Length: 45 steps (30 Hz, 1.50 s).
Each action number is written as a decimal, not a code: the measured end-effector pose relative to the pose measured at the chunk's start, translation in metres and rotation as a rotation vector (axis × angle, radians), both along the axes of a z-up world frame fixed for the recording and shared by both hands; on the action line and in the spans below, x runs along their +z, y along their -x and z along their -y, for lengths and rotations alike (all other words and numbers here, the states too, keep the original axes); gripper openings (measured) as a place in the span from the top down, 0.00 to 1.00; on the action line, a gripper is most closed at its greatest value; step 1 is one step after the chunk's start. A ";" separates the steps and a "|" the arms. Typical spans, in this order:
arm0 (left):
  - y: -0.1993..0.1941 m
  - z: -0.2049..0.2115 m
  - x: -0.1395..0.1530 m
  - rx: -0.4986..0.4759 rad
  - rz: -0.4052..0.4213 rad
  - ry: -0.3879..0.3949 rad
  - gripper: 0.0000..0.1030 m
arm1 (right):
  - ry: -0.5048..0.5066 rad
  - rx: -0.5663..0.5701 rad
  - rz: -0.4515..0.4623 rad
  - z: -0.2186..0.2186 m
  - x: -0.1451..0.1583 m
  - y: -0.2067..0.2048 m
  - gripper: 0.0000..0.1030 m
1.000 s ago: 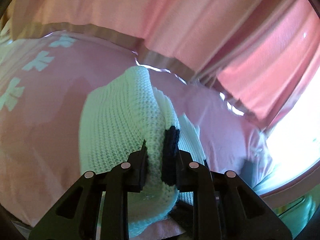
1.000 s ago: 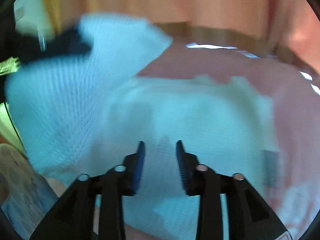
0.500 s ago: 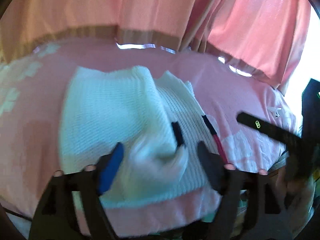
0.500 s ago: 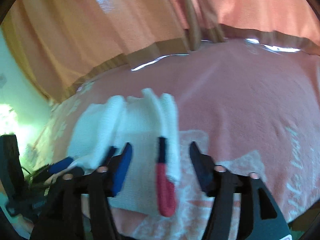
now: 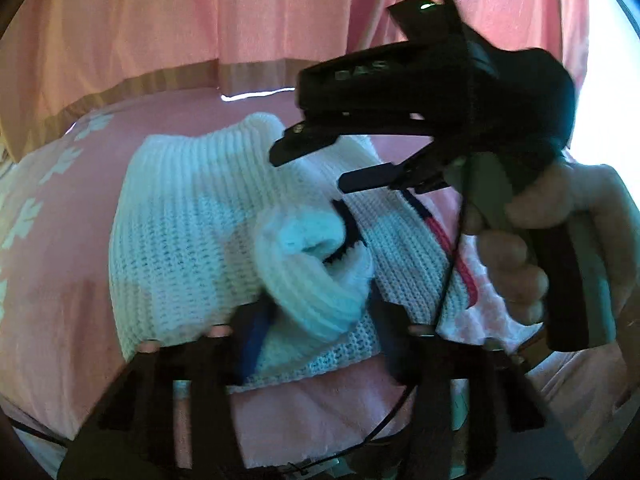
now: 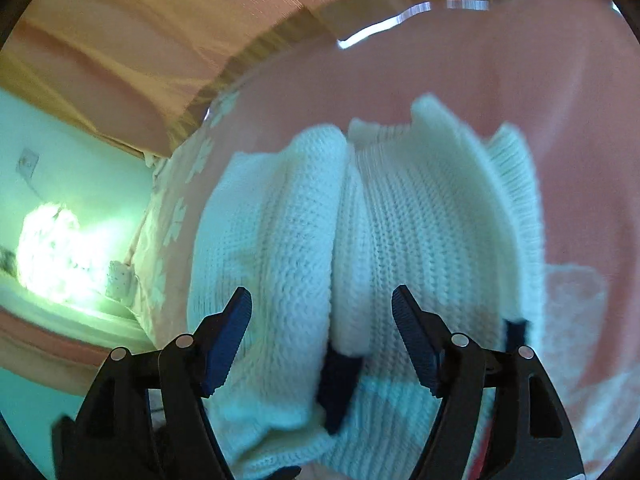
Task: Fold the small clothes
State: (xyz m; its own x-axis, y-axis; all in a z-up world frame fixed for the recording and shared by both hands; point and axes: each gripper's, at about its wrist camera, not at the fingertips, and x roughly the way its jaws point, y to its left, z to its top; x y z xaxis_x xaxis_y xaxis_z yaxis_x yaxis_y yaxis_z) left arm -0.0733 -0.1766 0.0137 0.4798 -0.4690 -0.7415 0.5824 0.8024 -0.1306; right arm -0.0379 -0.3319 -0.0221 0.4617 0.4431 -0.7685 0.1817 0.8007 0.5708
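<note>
Left gripper [image 5: 316, 332] jaws spread wide, nothing pinched; both fingers motion-blurred, tips partly hidden behind a rolled cuff of the white knit sweater [image 5: 192, 240]. Right gripper [image 6: 322, 316] also spread, hovering over the sweater's centre fold, not gripping. Sweater lies bunched on the pink blanket [image 5: 60, 320]; dark trim edges visible, its near hem cut off. Right hand [image 5: 560, 240] shows beside the sweater, fingers partly off-frame. Curtain [image 5: 240, 12] behind.

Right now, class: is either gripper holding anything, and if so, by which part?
Nothing is held. The left gripper and the right gripper are both open over the white knitted sweater, which lies on the pink blanket.
</note>
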 end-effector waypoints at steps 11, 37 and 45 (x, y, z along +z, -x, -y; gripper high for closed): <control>0.001 0.016 0.040 -0.055 -0.101 0.171 0.75 | 0.207 -0.016 0.277 0.015 0.076 0.053 0.72; -0.017 -0.059 -0.018 0.179 -0.218 0.023 0.45 | 0.241 -0.131 0.199 -0.022 0.026 0.150 0.93; -0.019 -0.059 -0.046 0.193 -0.270 -0.011 0.42 | 0.341 -0.206 0.070 0.004 -0.011 0.169 0.91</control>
